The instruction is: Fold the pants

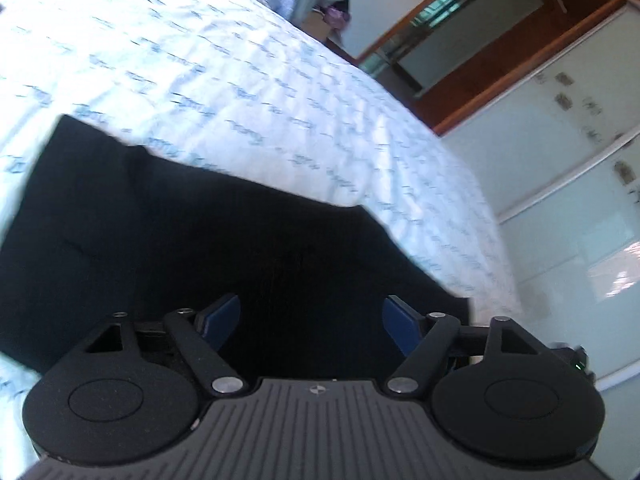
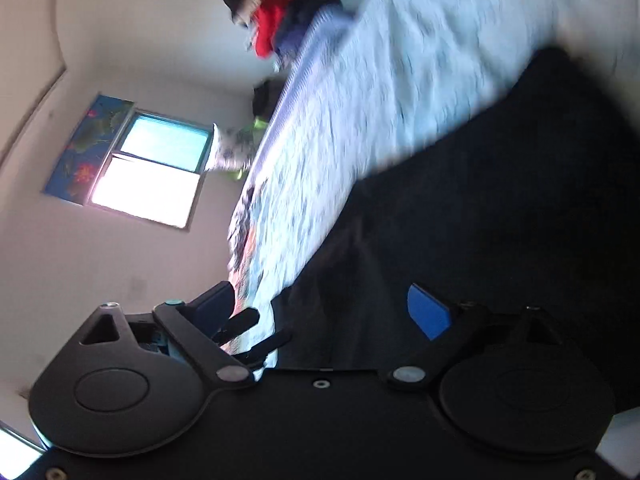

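Home bedroom: quilted bed (image 1: 248, 80), wardrobe (image 1: 580, 128).

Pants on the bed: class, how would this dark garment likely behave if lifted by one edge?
The pants lie flat and creased on the bed, so probably floppy, draping when lifted. Likely light, and they won't roll.

free: bare bedspread (image 1: 240, 80) from 10 to 1 o'clock beyond the dark pants (image 1: 200, 240) | obstacle: clothes heap (image 2: 280, 20) at the bed's far end, 12 o'clock | bed edge: 2 o'clock in left view, wardrobe doors (image 1: 560, 160) past it | right view: wall and window (image 2: 152, 172) at 9 o'clock
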The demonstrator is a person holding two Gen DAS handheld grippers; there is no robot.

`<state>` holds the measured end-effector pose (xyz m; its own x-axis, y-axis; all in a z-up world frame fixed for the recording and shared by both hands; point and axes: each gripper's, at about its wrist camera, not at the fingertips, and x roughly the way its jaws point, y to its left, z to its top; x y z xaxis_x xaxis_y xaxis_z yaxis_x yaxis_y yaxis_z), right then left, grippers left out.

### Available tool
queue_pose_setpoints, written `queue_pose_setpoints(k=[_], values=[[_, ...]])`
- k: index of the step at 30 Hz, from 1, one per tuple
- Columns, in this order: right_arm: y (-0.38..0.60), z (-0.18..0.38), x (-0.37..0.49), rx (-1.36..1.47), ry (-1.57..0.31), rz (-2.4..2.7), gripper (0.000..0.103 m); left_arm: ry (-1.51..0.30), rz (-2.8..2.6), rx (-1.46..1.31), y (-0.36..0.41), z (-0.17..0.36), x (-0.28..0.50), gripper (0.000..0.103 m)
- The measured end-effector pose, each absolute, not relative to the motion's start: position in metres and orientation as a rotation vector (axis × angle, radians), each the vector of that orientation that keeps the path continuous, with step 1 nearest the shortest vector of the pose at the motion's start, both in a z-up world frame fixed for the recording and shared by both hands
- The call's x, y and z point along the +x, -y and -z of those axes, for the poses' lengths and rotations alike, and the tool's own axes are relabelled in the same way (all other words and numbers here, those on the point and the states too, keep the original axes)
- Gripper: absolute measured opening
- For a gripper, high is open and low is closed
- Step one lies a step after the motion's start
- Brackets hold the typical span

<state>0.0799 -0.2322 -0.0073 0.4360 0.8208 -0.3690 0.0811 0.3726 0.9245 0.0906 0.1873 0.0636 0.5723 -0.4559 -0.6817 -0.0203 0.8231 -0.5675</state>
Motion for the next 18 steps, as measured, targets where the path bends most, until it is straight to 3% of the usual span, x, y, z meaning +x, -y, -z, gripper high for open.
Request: queue_pose_setpoints(k=[1,2,3,4,6,9,14,15,16,18], values=[[0.233,0.011,0.078,1.061,-1.027,-0.556,0.066,-0.925,0.252,-0.562,-0.192,-0.064,0.083,0.078],[0.234,0.009,0.078,1.051,-1.044,-0.519,0.061,-0.905,0.233,-0.565,-0.200,-0.066,0.073,0.079],[0.234,0.004,0.079,1.078,-1.054,-0.512,0.070,-0.888,0.210,-0.564,-0.207,-0.066,0.063,0.079],[0.232,-0.003,0.080,1.101,-1.043,-0.512,0.090,-0.876,0.180,-0.562,-0.215,-0.066,0.055,0.079],[0.216,-0.022,0.087,1.116,-0.967,-0.611,0.098,-0.864,0.098,-0.566,-0.232,-0.065,0.042,0.079],[0.172,-0.033,0.113,1.154,-0.959,-0.760,0.098,-0.847,0.011,-0.603,-0.251,-0.063,0.025,0.079],[0.102,-0.005,0.155,1.119,-1.075,-0.772,0.098,-0.800,-0.057,-0.548,-0.265,-0.073,-0.001,0.079],[0.092,0.005,0.159,1.030,-1.128,-0.701,0.091,-0.793,-0.076,-0.520,-0.266,-0.074,-0.006,0.079],[0.089,0.002,0.156,0.936,-1.106,-0.655,0.070,-0.788,-0.091,-0.494,-0.268,-0.076,-0.011,0.079],[0.084,-0.009,0.154,0.857,-1.115,-0.696,0.075,-0.782,-0.106,-0.465,-0.271,-0.078,-0.018,0.079]])
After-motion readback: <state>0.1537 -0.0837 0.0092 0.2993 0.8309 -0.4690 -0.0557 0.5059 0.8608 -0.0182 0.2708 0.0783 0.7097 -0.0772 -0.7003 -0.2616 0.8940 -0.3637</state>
